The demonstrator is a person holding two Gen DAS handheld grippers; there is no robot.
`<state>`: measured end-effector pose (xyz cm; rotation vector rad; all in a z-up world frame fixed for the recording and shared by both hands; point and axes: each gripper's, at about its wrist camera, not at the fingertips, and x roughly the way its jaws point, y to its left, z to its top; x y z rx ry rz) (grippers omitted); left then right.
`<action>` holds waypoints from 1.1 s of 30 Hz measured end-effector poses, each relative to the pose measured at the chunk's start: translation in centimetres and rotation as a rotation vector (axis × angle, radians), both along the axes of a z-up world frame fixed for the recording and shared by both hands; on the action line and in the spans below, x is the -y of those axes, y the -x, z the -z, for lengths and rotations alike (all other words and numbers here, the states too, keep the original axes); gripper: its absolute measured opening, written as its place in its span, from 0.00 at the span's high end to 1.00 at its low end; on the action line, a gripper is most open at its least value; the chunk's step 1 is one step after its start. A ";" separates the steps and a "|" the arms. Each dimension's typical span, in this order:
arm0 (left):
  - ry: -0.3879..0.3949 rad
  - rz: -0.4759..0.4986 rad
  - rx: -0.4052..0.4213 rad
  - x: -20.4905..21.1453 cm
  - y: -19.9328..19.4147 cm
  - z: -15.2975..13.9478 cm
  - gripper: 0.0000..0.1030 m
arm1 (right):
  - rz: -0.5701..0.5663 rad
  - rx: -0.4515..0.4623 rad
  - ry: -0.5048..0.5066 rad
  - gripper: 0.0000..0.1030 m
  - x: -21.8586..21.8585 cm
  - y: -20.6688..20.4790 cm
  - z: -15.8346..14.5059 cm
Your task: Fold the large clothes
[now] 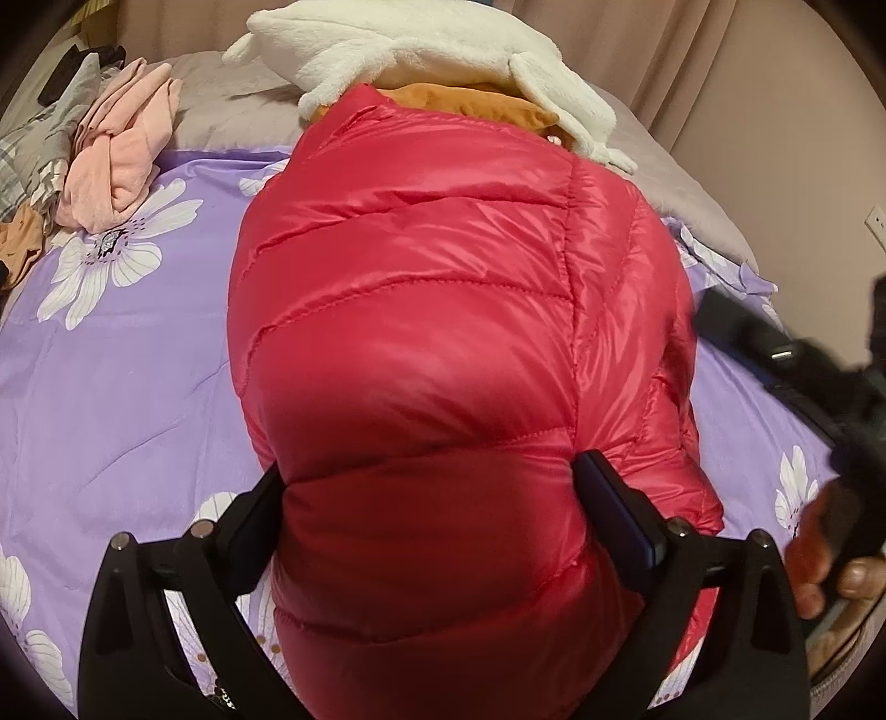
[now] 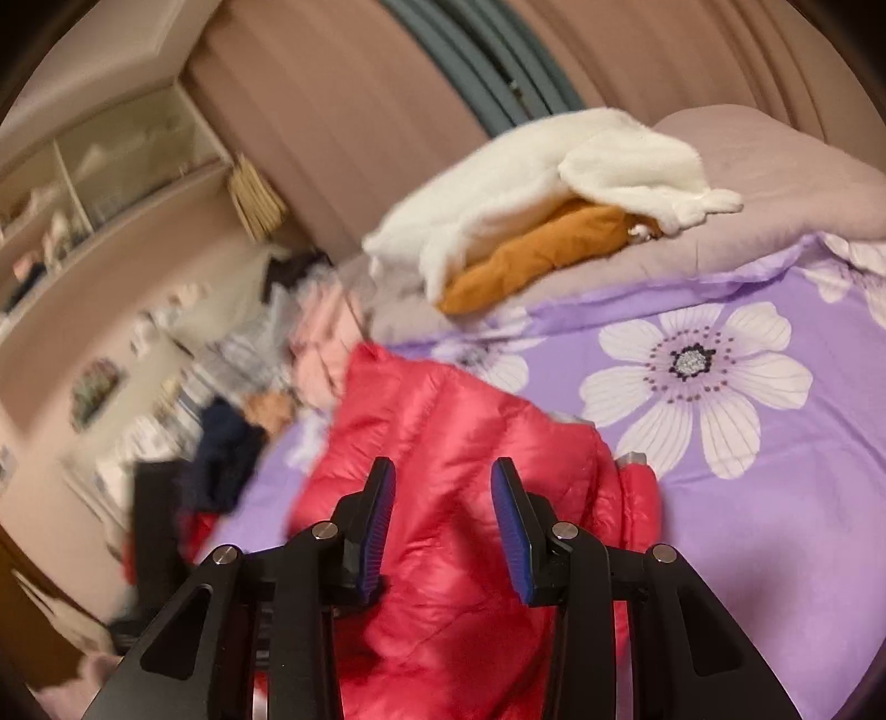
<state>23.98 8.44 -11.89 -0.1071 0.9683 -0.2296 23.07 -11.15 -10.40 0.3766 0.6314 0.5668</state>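
Plainly, jacket: the red puffer jacket (image 1: 443, 332) lies folded into a long bundle on the bed's purple floral quilt (image 1: 138, 360), its long axis running away from the near edge toward the pillows.
Left tool: the left tool (image 1: 426, 515) straddles the bundle's near end, its fingers wide apart on either side; whether the pads press the fabric I cannot tell.
Right tool: the right tool (image 2: 443, 520) hangs above the jacket, fingers partly apart, nothing between them.
Nearer hand: the left, already at the bundle's end.
Views: the right view alone shows shelves (image 2: 99, 183); both show the white fleece (image 1: 421, 50) over an orange garment (image 1: 470, 102).
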 end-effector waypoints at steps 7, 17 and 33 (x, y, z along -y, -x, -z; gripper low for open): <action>-0.028 0.010 0.000 0.6 -0.4 0.7 0.02 | 0.012 -0.142 0.109 0.68 -1.2 -2.5 3.9; -0.047 0.000 -0.022 0.7 -0.9 1.8 0.01 | 0.012 -0.196 0.116 0.73 -1.5 -3.1 5.7; 0.018 -0.036 -0.015 -0.3 1.4 0.1 0.02 | -0.030 -0.021 0.099 0.73 -1.2 5.3 0.8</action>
